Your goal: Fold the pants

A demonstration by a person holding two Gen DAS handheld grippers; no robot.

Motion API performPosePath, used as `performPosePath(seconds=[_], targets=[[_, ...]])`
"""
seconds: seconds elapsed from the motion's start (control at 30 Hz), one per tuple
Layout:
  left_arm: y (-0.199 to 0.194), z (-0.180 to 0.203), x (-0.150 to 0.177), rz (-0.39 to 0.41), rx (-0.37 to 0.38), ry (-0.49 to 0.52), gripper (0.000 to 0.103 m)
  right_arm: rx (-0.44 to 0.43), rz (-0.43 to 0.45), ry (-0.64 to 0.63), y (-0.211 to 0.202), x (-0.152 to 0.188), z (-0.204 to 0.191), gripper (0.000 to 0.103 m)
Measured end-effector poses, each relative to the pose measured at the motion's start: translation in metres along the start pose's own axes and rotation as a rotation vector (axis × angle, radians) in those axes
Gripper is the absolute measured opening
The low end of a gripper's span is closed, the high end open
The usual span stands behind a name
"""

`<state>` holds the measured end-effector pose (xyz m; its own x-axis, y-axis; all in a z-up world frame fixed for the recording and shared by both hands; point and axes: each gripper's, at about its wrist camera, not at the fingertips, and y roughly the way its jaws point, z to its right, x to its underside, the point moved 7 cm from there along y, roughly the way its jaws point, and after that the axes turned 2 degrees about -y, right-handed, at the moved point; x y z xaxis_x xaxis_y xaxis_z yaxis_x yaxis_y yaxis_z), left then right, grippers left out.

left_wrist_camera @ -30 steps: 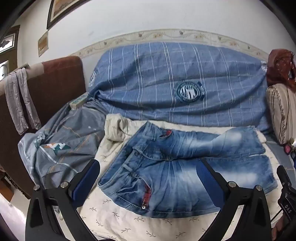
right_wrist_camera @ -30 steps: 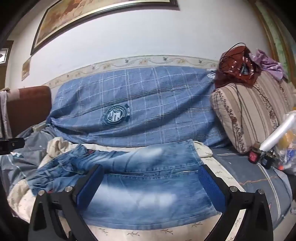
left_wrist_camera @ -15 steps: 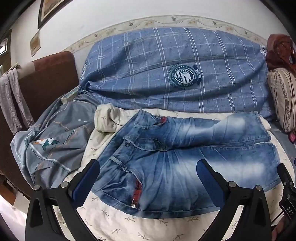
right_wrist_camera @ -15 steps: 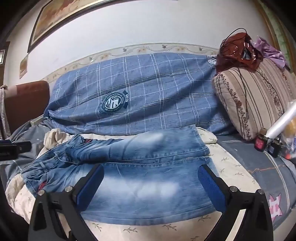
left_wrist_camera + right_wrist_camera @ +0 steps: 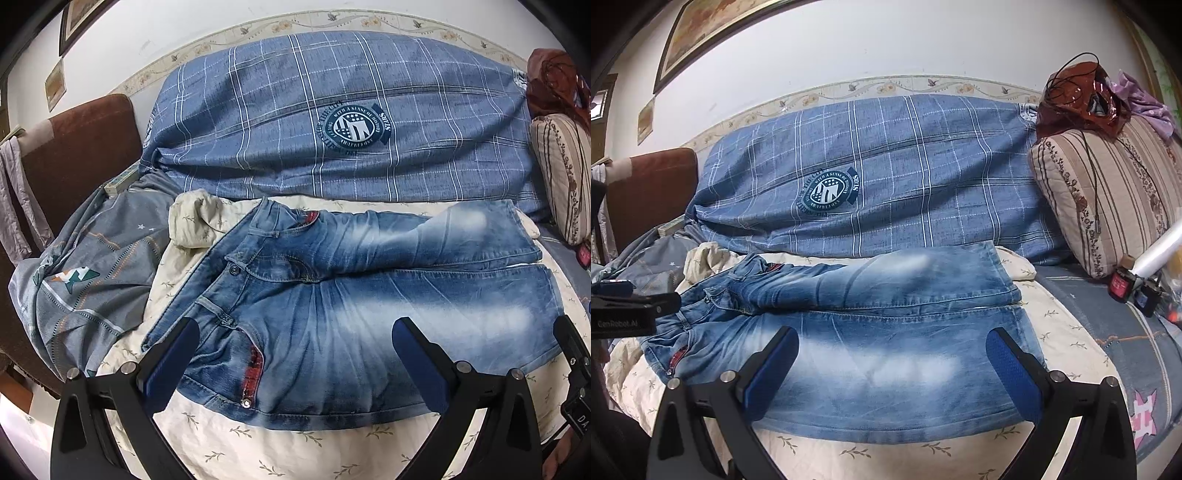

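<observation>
Faded blue denim pants (image 5: 351, 295) lie flat on a cream leaf-print sheet (image 5: 295, 446), waist at the left, both legs running right, side by side. My left gripper (image 5: 295, 343) is open and empty, hovering over the near hip and pocket area. In the right wrist view the pants (image 5: 871, 332) lie the same way, and my right gripper (image 5: 890, 350) is open and empty over the near leg, close to its hem. The left gripper's body (image 5: 624, 310) shows at the left edge there.
A blue plaid quilt (image 5: 332, 122) is piled behind the pants. A grey printed blanket (image 5: 88, 273) lies at the left by a brown sofa arm (image 5: 77, 147). A striped cushion (image 5: 1108, 199) and small bottles (image 5: 1130, 284) sit at the right.
Both grippers have moved forward and lower toward the pants, which now fill more of each view. The pants have not moved.
</observation>
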<state>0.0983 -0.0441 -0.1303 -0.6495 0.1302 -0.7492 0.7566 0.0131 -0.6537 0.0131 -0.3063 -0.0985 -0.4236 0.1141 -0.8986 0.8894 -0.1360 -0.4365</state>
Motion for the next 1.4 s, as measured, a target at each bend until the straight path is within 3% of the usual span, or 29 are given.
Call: performPosePath(seconds=[0.47,1.07,1.4], targets=[[0.0,-0.006,-0.004,0.023,-0.02,-0.007,0.103,-0.013,-0.007,-0.009,0.003,0.0,-0.003,0.103],[-0.012,-0.06,-0.019,0.085,-0.089,-0.103,0.103,-0.021,-0.023,-0.04,0.006,0.005,-0.012,0.103],[0.001,-0.058,-0.017,0.045,-0.07,-0.102,0.103,-0.022,-0.034,-0.045,0.009,0.006,-0.012,0.103]])
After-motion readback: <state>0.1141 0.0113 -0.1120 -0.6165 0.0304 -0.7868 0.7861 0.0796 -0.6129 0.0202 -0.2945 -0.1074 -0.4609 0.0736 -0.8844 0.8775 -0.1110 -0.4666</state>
